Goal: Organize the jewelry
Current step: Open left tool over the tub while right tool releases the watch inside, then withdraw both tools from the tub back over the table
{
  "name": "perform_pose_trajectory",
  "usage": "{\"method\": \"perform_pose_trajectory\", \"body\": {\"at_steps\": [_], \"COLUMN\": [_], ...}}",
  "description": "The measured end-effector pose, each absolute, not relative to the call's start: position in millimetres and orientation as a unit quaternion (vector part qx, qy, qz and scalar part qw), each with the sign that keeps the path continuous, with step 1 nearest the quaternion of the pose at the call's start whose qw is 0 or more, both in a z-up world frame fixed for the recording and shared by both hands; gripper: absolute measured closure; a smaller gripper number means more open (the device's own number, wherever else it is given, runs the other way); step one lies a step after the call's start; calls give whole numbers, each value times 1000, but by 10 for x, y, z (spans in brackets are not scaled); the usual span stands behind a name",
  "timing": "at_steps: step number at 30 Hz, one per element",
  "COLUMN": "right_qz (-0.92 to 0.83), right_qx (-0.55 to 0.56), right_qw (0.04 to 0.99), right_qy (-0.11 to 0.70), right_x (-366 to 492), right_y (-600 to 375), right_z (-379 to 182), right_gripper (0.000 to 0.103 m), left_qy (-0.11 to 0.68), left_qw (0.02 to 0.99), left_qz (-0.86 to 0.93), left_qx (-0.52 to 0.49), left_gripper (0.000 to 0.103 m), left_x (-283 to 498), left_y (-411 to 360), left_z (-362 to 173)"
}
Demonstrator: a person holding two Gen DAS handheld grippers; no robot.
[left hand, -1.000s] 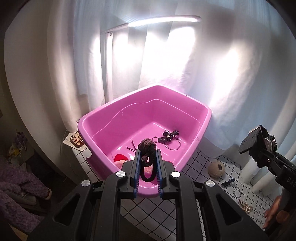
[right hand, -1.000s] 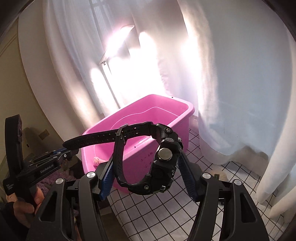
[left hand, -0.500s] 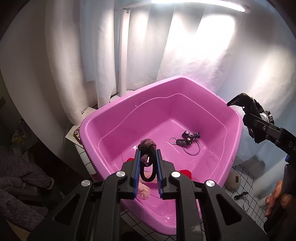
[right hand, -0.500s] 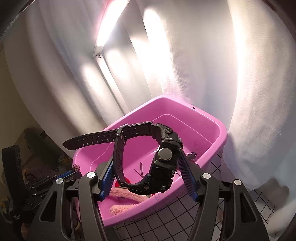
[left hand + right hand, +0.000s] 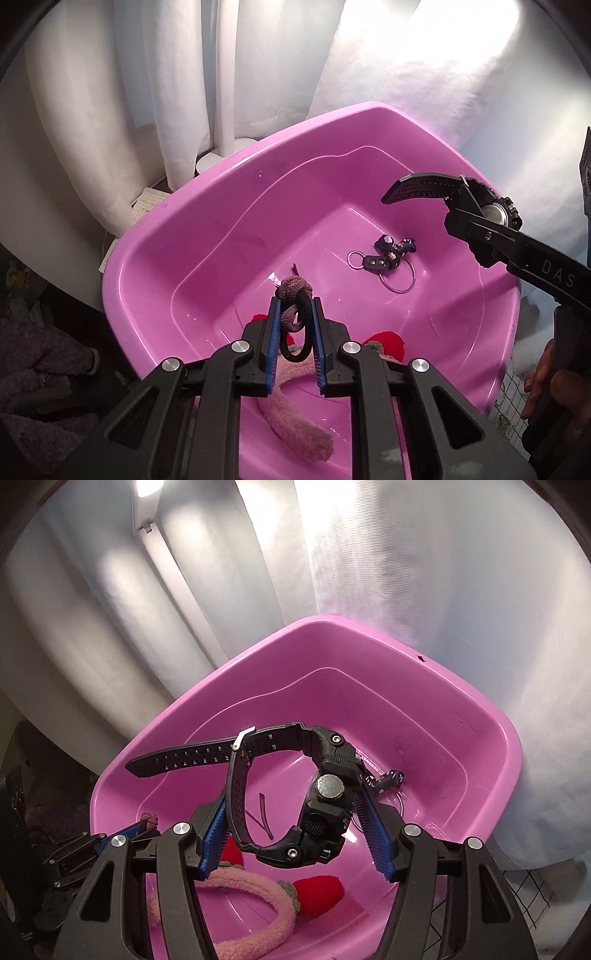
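Two handheld grippers hang over a pink plastic tub (image 5: 155, 258) that stands in front of white curtains (image 5: 424, 66).

The left gripper (image 5: 294, 314) is clenched on a brown hair tie (image 5: 294, 295). Its knotted end sticks up past the blue pads (image 5: 272, 347), and a thin black loop (image 5: 295, 352) hangs down between them. In the left wrist view this gripper sits at six o'clock, above the near half of the tub.

The right gripper (image 5: 295, 812) grasps a black wristwatch (image 5: 325, 812) by its chunky case. The strap (image 5: 192, 757) sticks out toward nine o'clock, and the other strap half curves down into a loop. In the left wrist view the same watch (image 5: 476, 201) enters from three o'clock, above the tub's far right side.

On the tub floor, toward two o'clock from the left gripper, lies a bunch of keys (image 5: 388, 254) with dark fobs and wire rings. At the near end lies a fluffy pink headband (image 5: 255, 893) with red strawberry-shaped decorations (image 5: 317, 890). A thin dark hairpin (image 5: 263, 812) lies on the floor behind the watch loop.

A person's fingers (image 5: 535, 391) show at the right edge, around four o'clock, on the right gripper's handle.
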State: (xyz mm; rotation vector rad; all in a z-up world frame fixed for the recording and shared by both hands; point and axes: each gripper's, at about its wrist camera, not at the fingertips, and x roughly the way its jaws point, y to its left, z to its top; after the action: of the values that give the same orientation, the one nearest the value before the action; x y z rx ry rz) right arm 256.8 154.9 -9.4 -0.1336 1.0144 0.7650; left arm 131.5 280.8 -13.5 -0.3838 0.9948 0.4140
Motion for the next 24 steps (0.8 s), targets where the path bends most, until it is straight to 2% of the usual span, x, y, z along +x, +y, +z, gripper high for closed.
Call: {"method": "perform_pose_trajectory", "body": {"at_steps": [10, 15, 18, 20, 22, 24], "right_qz": [330, 315, 309, 309, 303, 302], "right_qx": [-116, -133, -137, -136, -136, -129], "right_qw": [790, 794, 799, 802, 807, 811], "right_qy": [504, 502, 497, 493, 489, 485], "right_x": [2594, 2593, 2586, 2585, 2604, 2638], "right_y": [1731, 1782, 1767, 1729, 1730, 1735], "right_z": [-324, -351, -333, -307, -255, -221], "right_gripper": [42, 41, 41, 41, 41, 41], "left_qy": [493, 492, 485, 477, 466, 465], "left_qw": [832, 834, 841, 850, 856, 857], "left_qz": [183, 183, 178, 174, 176, 171], "left_qx": [-177, -168, -159, -141, -138, -143], "left_gripper": [85, 80, 62, 36, 14, 14], "left_x": [1455, 1477, 1468, 1459, 1410, 1370], "left_y": [2897, 2894, 2850, 2777, 2740, 2729], "left_z": [-285, -293, -252, -200, -153, -155]}}
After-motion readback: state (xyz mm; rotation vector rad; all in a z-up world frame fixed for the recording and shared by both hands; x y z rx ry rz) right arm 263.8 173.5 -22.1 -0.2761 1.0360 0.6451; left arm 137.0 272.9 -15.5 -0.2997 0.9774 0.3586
